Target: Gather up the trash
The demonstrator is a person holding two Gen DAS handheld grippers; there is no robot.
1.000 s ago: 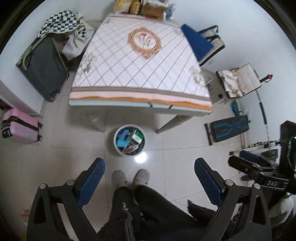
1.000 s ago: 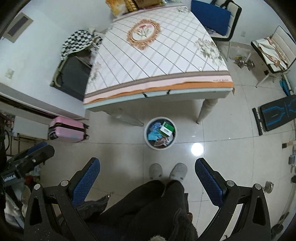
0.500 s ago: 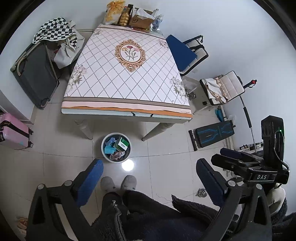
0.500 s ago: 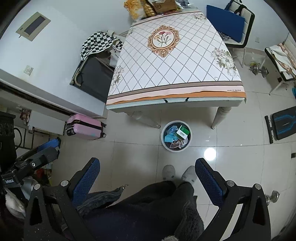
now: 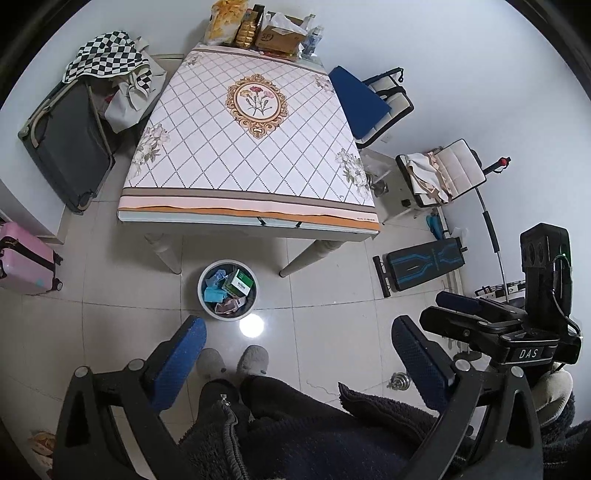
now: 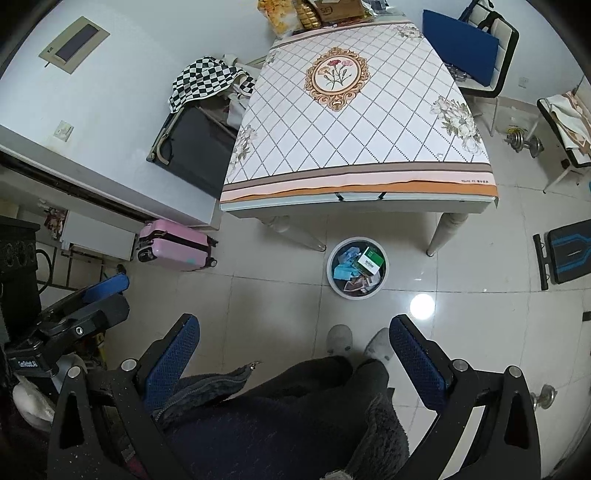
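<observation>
We look down on a pale tiled floor and a table under a diamond-patterned cloth, its long axis running away from us. The round trash bin stands upright, mouth up, by the near table edge. Our left gripper and right gripper gape wide, empty.

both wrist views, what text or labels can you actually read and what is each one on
"DAS": white letters on the black body of the right claw, in the left wrist view.
"SF": on the cardboard box at the table's far end.
Unreadable: the label on the left claw's body, the small print on the tablecloth hem, and the green and white box in the trash bin.
</observation>
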